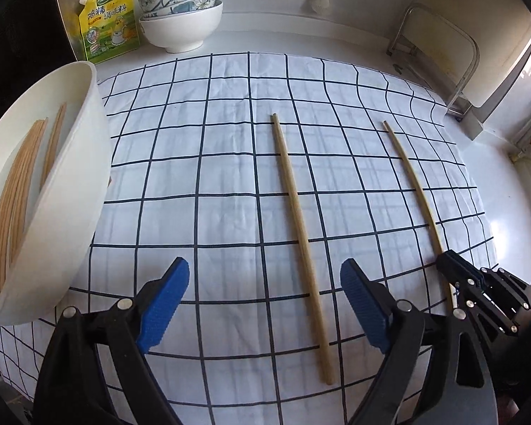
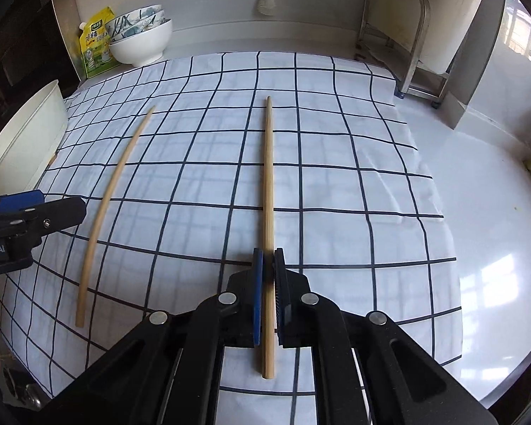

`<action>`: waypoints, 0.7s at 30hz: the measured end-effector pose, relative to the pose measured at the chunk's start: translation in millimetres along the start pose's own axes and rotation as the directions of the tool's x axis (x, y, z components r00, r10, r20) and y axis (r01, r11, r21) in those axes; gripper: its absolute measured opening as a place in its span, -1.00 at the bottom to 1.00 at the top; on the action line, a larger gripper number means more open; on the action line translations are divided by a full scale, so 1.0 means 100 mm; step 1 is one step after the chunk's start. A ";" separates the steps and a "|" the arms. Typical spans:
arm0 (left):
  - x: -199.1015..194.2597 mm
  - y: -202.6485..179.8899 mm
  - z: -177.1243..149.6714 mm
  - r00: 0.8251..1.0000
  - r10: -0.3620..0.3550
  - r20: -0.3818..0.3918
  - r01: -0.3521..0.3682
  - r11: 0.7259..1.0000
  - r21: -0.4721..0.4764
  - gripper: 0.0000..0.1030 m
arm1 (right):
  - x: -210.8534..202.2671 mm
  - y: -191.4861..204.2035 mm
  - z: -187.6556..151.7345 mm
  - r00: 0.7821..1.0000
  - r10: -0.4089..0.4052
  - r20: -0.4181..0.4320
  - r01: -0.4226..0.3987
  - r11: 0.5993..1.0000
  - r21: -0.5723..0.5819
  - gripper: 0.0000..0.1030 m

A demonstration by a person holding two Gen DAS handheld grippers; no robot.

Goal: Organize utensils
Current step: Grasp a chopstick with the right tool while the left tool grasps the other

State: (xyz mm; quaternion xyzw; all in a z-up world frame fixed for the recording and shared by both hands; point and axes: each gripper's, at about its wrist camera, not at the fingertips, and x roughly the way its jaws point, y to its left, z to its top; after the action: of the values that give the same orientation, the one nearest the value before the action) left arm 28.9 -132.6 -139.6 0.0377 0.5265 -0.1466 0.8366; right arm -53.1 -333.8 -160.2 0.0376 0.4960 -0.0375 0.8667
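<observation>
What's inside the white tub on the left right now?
The white tub holds a bundle of wooden chopsticks lying lengthwise, plus a separate one or two nearer its wall. The tub's near wall hides part of the floor, so an exact count isn't possible.

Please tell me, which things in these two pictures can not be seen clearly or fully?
- White container, left wrist view: the picture edge cuts it off; the chopsticks inside overlap, so no count.
- Same container, right wrist view: only its outer wall shows.
- Held chopstick, right wrist view: the right gripper covers its gripped part.
- Yellow pouch: print too small.
</observation>
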 end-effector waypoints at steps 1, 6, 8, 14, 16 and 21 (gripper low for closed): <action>0.03 -0.02 0.00 1.000 0.004 0.001 -0.004 1.000 0.000 0.66 | 0.00 -0.01 0.01 1.000 0.005 -0.001 -0.005 1.000 -0.001 -0.88; 0.13 -0.05 -0.02 0.999 0.039 0.002 -0.039 0.999 -0.002 0.66 | 0.01 0.00 0.08 0.999 0.036 0.011 -0.036 0.999 -0.014 -0.76; 0.16 -0.05 -0.02 0.999 0.045 0.003 -0.045 0.999 -0.008 0.66 | 0.02 0.02 0.11 0.999 0.028 0.016 -0.028 0.999 -0.025 -0.72; 0.23 -0.06 -0.01 0.998 0.060 -0.005 -0.060 0.998 -0.019 0.66 | 0.12 0.02 0.18 1.000 0.019 0.003 -0.018 0.999 -0.046 -0.57; 0.25 -0.07 -0.01 0.998 0.069 -0.005 -0.069 0.997 -0.023 0.66 | 0.13 0.02 0.19 1.000 0.018 0.007 -0.017 0.999 -0.052 -0.55; 0.28 -0.13 0.01 0.996 0.087 0.002 -0.087 0.996 -0.019 0.57 | 0.16 0.05 0.23 1.000 0.019 0.014 -0.018 0.997 -0.070 -0.55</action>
State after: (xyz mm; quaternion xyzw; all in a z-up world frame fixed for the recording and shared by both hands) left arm 37.3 -150.7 -163.0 0.0523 0.5247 -0.1052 0.8431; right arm -24.8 -331.5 -162.0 0.0117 0.4902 -0.0126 0.8715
